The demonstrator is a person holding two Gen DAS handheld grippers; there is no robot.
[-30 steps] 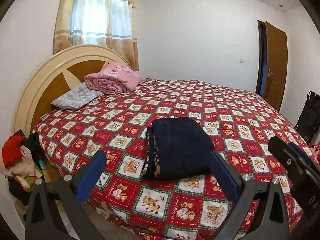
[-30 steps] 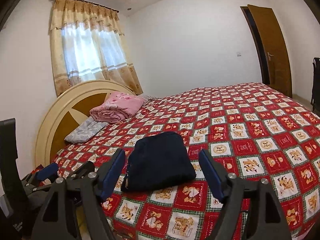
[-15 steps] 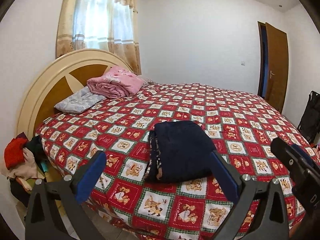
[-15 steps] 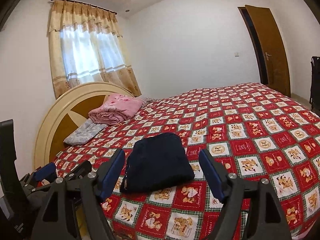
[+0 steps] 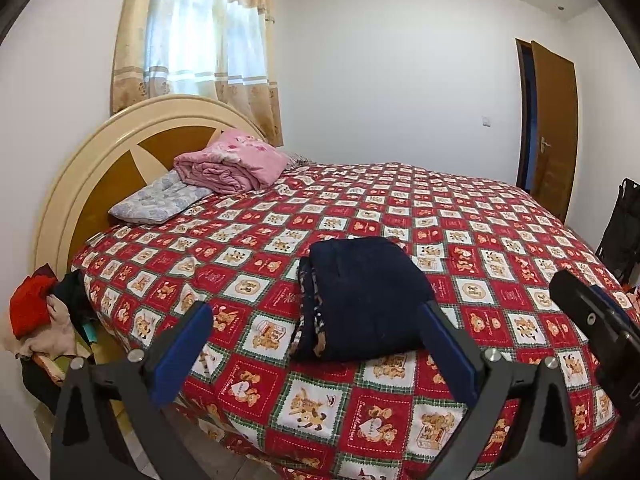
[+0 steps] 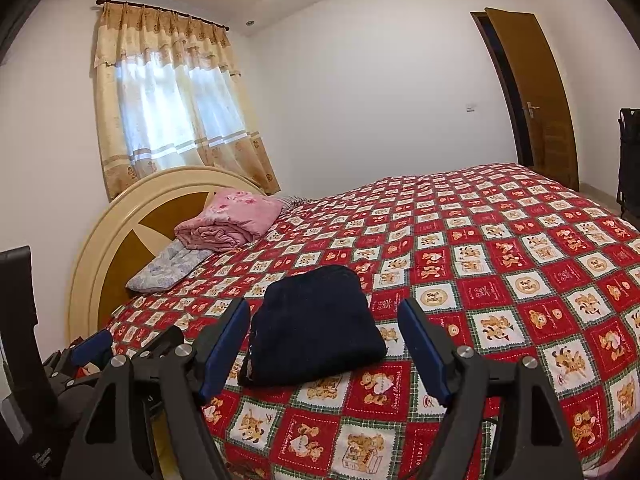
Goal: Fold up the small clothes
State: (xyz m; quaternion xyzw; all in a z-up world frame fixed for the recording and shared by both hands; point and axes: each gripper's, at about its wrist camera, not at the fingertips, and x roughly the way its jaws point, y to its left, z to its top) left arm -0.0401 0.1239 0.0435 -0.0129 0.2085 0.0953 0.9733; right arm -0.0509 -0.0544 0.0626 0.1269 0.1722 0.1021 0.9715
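Navy folded garment point(image 5: 368, 300), soft rectangular bundle with patterned edge, lies near the front edge of quilted red bear-print bedspread point(image 5: 460, 216); left gripper point(image 5: 316, 344) and right gripper point(image 6: 324, 350) both spread wide, empty.

The left gripper point(image 5: 316, 344) is held with its jaws spread wide, nothing gripped between the blue pads point(image 5: 182, 350). The right gripper point(image 6: 324, 352) is likewise held open and empty. Both are pointed slightly downward. The hands carrying them cannot be seen.
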